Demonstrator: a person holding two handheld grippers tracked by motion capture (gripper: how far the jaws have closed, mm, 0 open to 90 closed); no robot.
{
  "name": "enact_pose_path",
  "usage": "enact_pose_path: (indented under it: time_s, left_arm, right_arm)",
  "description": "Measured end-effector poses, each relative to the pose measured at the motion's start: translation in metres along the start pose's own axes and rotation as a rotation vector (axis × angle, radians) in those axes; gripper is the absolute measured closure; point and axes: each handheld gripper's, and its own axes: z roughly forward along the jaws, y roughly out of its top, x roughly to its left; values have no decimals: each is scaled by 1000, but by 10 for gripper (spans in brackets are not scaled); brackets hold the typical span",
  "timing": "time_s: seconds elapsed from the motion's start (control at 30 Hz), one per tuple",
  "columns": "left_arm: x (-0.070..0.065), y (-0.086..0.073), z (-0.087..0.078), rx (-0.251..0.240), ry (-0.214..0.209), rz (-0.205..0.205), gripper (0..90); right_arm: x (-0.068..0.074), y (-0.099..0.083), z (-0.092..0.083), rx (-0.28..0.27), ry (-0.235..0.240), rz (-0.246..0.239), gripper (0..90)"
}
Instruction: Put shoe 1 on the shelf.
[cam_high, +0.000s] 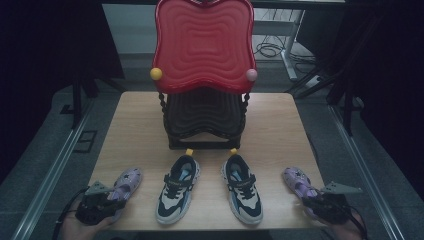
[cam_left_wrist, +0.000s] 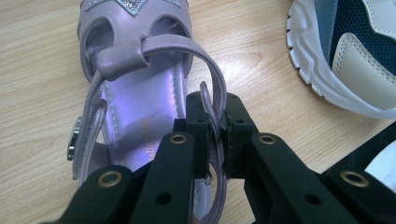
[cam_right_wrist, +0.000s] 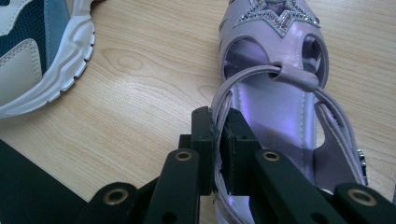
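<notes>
The left tool (cam_left_wrist: 215, 140) is pinched on the thin heel strap of the left shiny purple sandal (cam_left_wrist: 135, 93). The right tool (cam_right_wrist: 217, 140) pinches the right purple sandal (cam_right_wrist: 280, 93) the same way. Both sit at the near corners of the wooden counter (cam_high: 135, 130), toes pointing away. They look light, with soft, bendy straps.

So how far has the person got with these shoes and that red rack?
Barely started, it seems. The red rack holds no shoes on the tiers that show. The two sneakers sit untouched on the table. In hand: the left gripper pinches one purple sandal's strap, the right gripper the other sandal's. Probably all four remain to move.
</notes>
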Motion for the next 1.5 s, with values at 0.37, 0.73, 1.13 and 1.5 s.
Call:
enact_pose_path:
  time_s: [0.37, 0.73, 1.13, 1.5]
  left_arm:
    - [4, 1, -8, -54, 5, -19, 862]
    - [8, 1, -17, -122, 18, -49, 865]
    - [8, 9, -29, -213, -5, -68, 864]
    - [3, 27, -32, -268, -44, -52, 863]
  right_arm:
    - [-3, -1, -2, -34, 1, 8, 863]
    - [-4, 1, -9, -68, -36, 10, 864]
    - [-2, 12, -19, -151, -33, 9, 865]
    - [8, 37, -18, -254, 32, -10, 865]
